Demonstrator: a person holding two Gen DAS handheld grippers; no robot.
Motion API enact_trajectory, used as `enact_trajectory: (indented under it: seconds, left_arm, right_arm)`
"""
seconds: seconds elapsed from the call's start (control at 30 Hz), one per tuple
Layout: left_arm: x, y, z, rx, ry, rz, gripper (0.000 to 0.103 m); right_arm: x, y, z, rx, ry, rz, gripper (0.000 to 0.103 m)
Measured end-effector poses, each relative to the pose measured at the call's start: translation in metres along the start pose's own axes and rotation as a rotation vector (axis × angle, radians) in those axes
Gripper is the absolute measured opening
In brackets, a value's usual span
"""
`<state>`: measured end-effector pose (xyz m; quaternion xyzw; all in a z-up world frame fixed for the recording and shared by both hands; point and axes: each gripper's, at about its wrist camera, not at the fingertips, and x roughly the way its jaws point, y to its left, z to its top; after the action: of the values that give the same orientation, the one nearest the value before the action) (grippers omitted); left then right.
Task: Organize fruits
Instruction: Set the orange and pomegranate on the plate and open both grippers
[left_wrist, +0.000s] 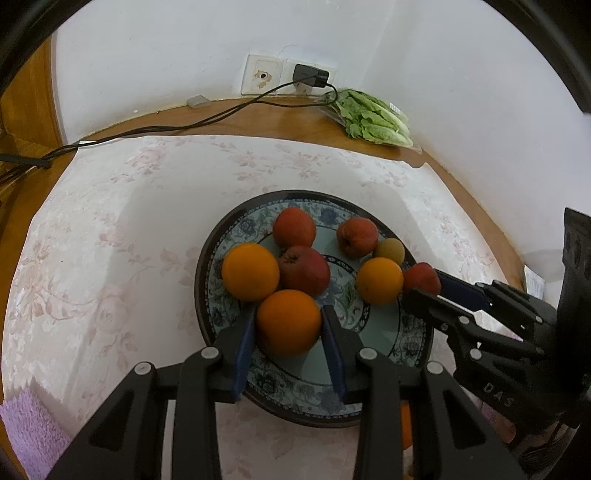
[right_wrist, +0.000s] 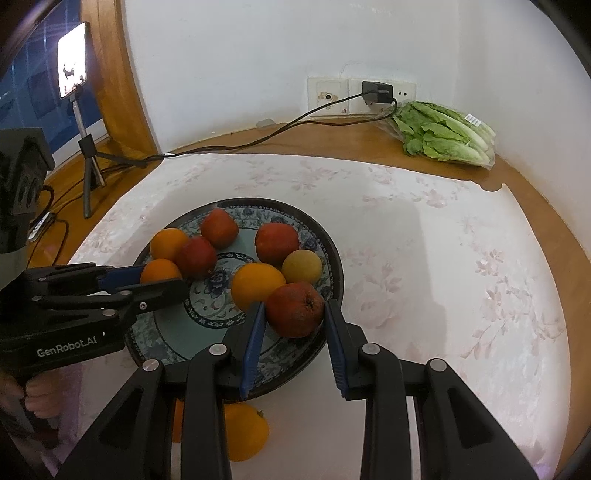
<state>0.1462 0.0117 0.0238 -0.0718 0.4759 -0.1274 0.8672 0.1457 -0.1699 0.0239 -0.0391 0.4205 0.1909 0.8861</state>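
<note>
With eight fruits on the plate (left_wrist: 207, 295) and one orange (right_wrist: 243, 432) lying loose on the cloth at its near edge, the sorting looks nearly done. Left gripper (left_wrist: 288, 325) clasps an orange (left_wrist: 289, 322) at the plate's near-left; right gripper (right_wrist: 295, 314) pinches a red apple (right_wrist: 295, 309) near-right.
</note>
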Motion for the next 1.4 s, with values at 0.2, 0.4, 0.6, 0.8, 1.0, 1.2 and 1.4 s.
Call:
enact_trajectory:
  seconds: [0.2, 0.4, 0.6, 0.8, 1.0, 1.2, 1.4]
  left_arm:
    - [0.0, 0.0, 0.0, 0.0, -0.001, 0.0, 0.037]
    - [0.0, 0.001, 0.002, 0.001, -0.004, -0.005, 0.037]
    - [0.001, 0.001, 0.002, 0.004, -0.006, -0.005, 0.037]
    - [0.0, 0.0, 0.002, 0.004, -0.006, -0.005, 0.044]
    - [-0.001, -0.005, 0.002, 0.024, -0.007, 0.0, 0.059]
    - [-0.006, -0.008, 0.0, 0.021, -0.005, 0.011, 0.062]
    - [-0.019, -0.011, -0.004, 0.024, -0.015, 0.016, 0.064]
  right_arm:
    - [0.002, 0.001, 0.001, -0.009, -0.008, -0.014, 0.033]
    - [0.002, 0.001, 0.001, -0.013, -0.01, -0.018, 0.033]
    - [0.002, 0.003, 0.0, -0.016, -0.014, -0.025, 0.033]
    - [0.001, 0.002, 0.0, -0.017, -0.01, -0.021, 0.037]
    - [0.002, -0.001, -0.002, 0.008, 0.004, -0.004, 0.049]
    - [-0.005, -0.001, -0.005, 0.017, -0.002, 0.013, 0.049]
    - [-0.018, -0.002, -0.008, 0.036, -0.015, 0.018, 0.049]
